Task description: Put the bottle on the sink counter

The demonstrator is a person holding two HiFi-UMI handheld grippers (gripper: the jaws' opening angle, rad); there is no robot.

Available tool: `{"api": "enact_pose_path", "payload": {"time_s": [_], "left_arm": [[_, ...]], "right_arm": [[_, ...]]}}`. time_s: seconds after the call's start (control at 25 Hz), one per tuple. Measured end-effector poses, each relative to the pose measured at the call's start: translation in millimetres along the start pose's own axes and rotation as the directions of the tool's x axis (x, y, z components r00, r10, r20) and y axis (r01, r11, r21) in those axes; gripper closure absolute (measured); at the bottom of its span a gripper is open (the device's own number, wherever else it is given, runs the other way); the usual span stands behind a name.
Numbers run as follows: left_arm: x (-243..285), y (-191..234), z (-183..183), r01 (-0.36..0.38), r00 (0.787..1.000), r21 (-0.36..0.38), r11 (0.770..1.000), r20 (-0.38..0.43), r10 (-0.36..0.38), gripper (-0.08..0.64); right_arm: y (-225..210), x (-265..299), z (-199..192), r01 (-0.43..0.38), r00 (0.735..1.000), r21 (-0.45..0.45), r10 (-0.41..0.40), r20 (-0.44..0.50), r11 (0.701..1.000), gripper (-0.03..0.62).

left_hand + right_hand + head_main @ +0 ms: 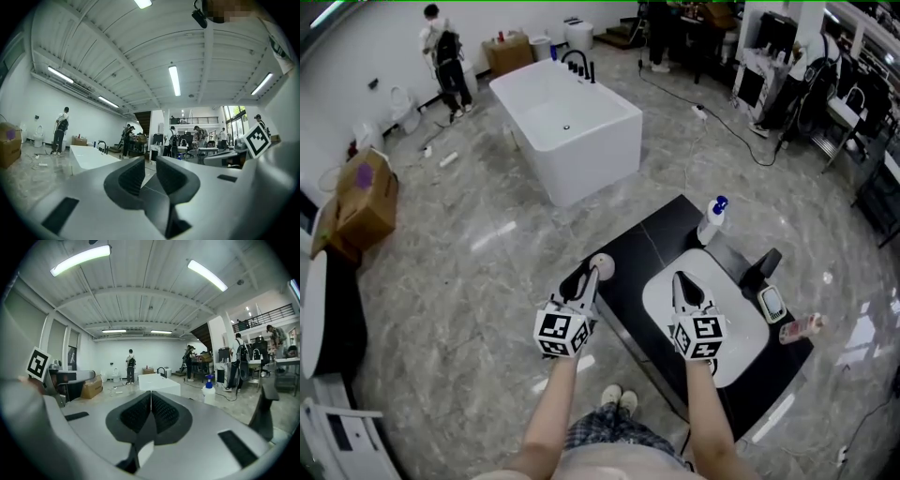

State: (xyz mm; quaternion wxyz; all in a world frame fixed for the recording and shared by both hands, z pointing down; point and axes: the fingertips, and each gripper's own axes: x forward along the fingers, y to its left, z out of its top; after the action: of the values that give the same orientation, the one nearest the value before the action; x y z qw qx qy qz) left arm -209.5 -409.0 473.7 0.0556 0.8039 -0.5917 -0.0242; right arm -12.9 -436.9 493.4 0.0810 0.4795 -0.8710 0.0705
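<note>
A white spray bottle (712, 221) with a blue top stands upright at the far end of the black sink counter (661, 234), beyond the white basin (664, 292). In the right gripper view the bottle (207, 391) shows ahead and to the right. My left gripper (590, 275) hovers over the counter's left edge, its jaws (150, 165) a narrow gap apart with nothing between them. My right gripper (681, 281) is above the basin, well short of the bottle, and its pads (151, 398) meet, holding nothing.
A black faucet (763, 266) rises at the basin's right, with a small device (772, 304) and a pink item (800, 327) beside it. A small round whitish thing (603, 266) lies by the left gripper's tip. A white bathtub (567, 127) stands farther off, a cardboard box (366, 199) at left.
</note>
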Motion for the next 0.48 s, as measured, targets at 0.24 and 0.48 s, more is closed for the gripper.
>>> {"api": "enact_pose_path", "payload": {"time_s": [0.24, 0.48], "left_arm": [[-43.5, -30.6, 22.4, 0.017, 1.0, 0.013, 1.0, 0.019, -0.017, 0.509], [-73.2, -45.6, 35.4, 0.033, 0.999, 0.011, 0.999, 0.025, -0.033, 0.531]], "right_arm": [[3.2, -59.7, 18.8, 0.047, 0.998, -0.029, -0.045, 0.045, 0.998, 0.577], [4.2, -104.4, 36.0, 0.088, 0.991, -0.015, -0.086, 0.1, 0.996, 0.577]]}}
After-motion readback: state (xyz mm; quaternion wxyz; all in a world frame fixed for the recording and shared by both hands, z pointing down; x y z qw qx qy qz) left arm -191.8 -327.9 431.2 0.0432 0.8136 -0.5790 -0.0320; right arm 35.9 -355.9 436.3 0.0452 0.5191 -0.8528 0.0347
